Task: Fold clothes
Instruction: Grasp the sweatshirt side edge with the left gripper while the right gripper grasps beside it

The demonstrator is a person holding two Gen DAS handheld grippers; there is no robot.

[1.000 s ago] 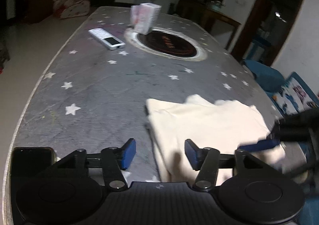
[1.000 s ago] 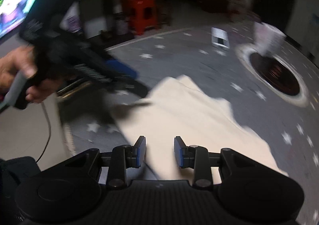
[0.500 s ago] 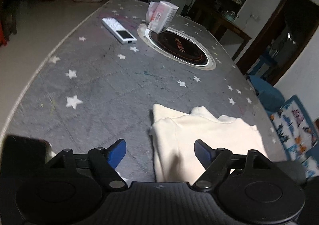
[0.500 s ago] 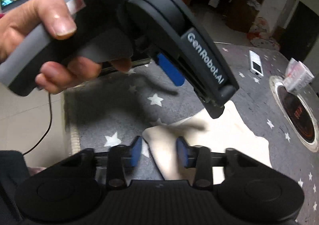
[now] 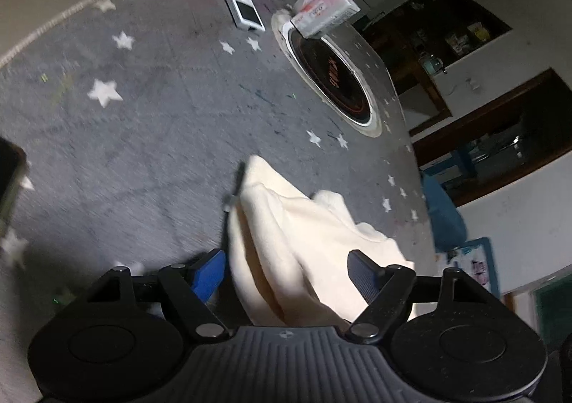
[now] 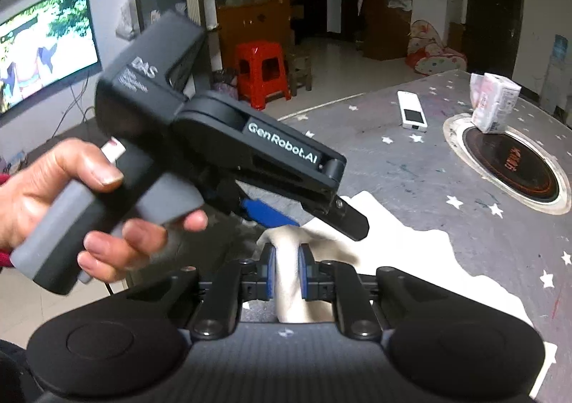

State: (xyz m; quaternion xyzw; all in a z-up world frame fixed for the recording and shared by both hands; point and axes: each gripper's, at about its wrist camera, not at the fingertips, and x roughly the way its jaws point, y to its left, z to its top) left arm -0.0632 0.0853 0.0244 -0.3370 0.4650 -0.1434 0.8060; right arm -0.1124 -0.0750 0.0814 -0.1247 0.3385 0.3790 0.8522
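Now the right gripper [image 6: 285, 272] has just closed, pinching a bunched edge of the cream knit garment [image 5: 304, 245] on the grey star-patterned tablecloth [image 5: 150, 124] — the left gripper [image 5: 286, 272] straddles another fold, jaws just narrowing but still unclamped; bite deep before lifting.

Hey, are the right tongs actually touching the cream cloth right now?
Touching. In the right wrist view the right tongs have just been closing and their blue pads pinch a raised fold of the cream cloth between them.

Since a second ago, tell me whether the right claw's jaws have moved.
Yes. The right claw has just been closing its jaws; they now pinch a fold of the cream garment lying on the starry tablecloth.
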